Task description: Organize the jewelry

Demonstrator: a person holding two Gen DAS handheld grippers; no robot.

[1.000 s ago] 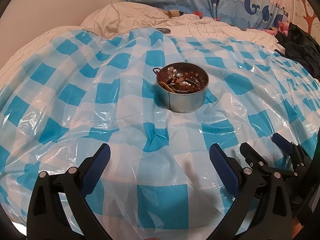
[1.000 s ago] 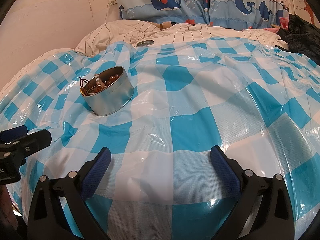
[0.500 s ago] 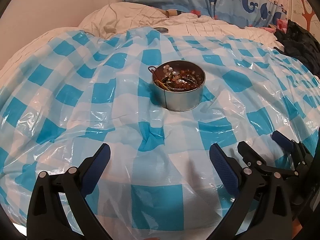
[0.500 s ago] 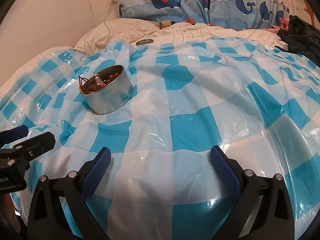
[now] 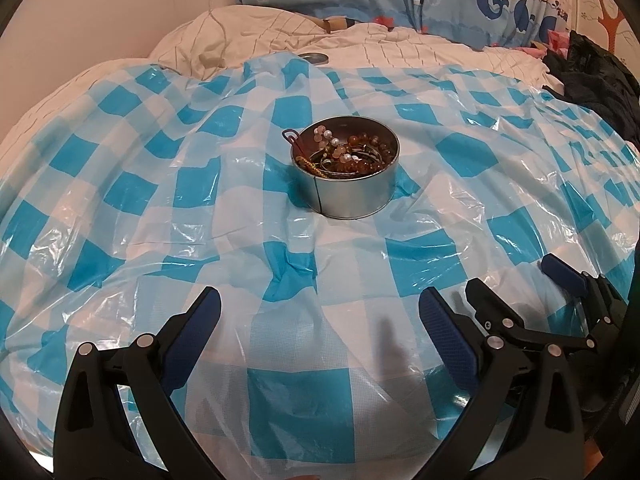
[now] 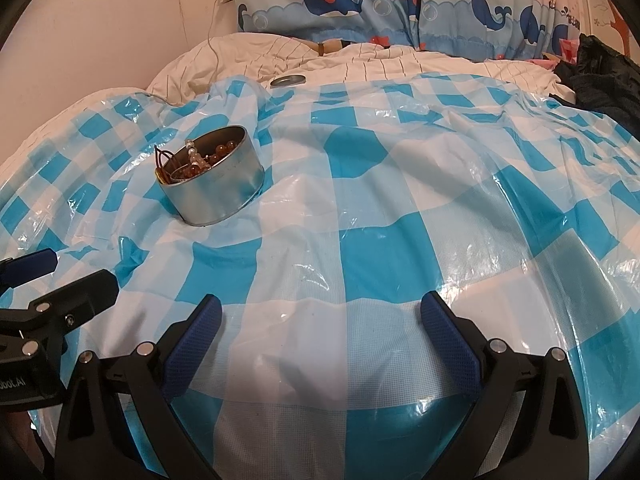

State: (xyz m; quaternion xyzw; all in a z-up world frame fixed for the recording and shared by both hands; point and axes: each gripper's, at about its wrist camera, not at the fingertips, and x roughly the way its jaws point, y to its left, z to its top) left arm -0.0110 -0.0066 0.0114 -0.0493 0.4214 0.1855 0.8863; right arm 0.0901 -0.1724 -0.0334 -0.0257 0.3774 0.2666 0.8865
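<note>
While the left wrist view looks almost straight down into the round metal tin [image 5: 349,178], the right wrist view catches it [image 6: 212,178] from the side and low, so only the beads heaped near its rim show there. From above, the jewelry [image 5: 346,156] reads as a tangle of amber-brown beads, a few pearl-like white ones, a gold chain and thin metal hoops, with a dark red wire loop [image 5: 291,136] poking over the tin's left edge; individual pieces cannot be separated in the heap. The tin sits on a crinkled blue-and-white checked plastic sheet [image 5: 120,200] spread over a bed, well ahead of both tools. The left gripper [image 5: 320,322] has its blue-padded fingers spread wide with nothing between them, low over the sheet. The right gripper [image 6: 320,320] is likewise spread wide and holds nothing. Each view catches the other tool at its edge: the right gripper at the lower right of the left view, cut off by the frame, and the left gripper [image 6: 48,276] at the lower left of the right view, only partly visible. Beyond the sheet's far edge a small flat metal disc [image 6: 287,80] lies on the cream quilt [image 6: 380,66]; whether it is the tin's lid cannot be told. Whale-print curtains [image 6: 400,4] hang behind, and a dark garment [image 5: 592,76] lies at the right, partly cut off.
</note>
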